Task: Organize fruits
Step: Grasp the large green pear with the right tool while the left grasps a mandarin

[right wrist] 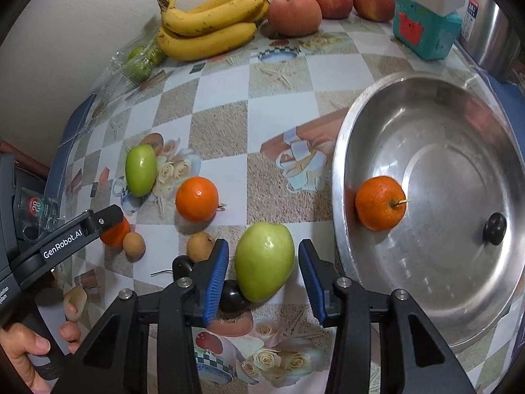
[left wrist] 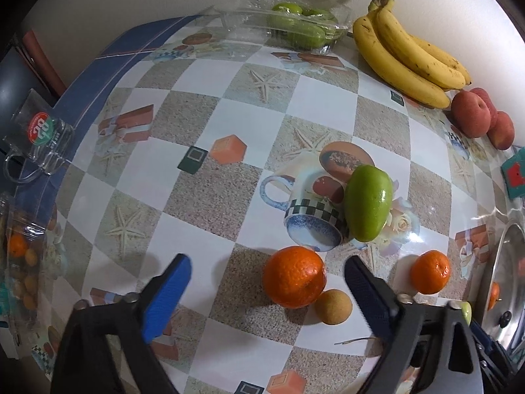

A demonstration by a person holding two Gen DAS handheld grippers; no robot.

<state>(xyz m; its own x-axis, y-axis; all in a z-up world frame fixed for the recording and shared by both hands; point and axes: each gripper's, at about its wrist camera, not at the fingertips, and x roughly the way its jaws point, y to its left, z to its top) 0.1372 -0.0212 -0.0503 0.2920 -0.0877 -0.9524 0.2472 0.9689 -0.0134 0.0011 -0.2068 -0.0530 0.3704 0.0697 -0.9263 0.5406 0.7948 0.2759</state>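
In the right wrist view my right gripper [right wrist: 262, 246] straddles a green fruit [right wrist: 264, 261] lying on the tablecloth. A thin gap shows at each blue pad, so it is open. A dark fruit [right wrist: 233, 295] lies under the green one. The steel tray [right wrist: 426, 115] to the right holds an orange [right wrist: 380, 203] and a dark fruit [right wrist: 495, 225]. In the left wrist view my left gripper [left wrist: 267, 262] stands wide open over an orange [left wrist: 293, 277], not touching it. A tan longan [left wrist: 333, 307] sits beside that orange, and another green fruit [left wrist: 369, 203] lies beyond.
Bananas [right wrist: 210, 23], red apples [right wrist: 293, 13] and a teal box [right wrist: 426, 23] line the back wall. A clear clamshell [left wrist: 295, 23] holds green fruits. A glass mug [left wrist: 39, 134] stands at the table's left edge. Loose on the cloth lie another orange [right wrist: 197, 198] and a longan [right wrist: 200, 246].
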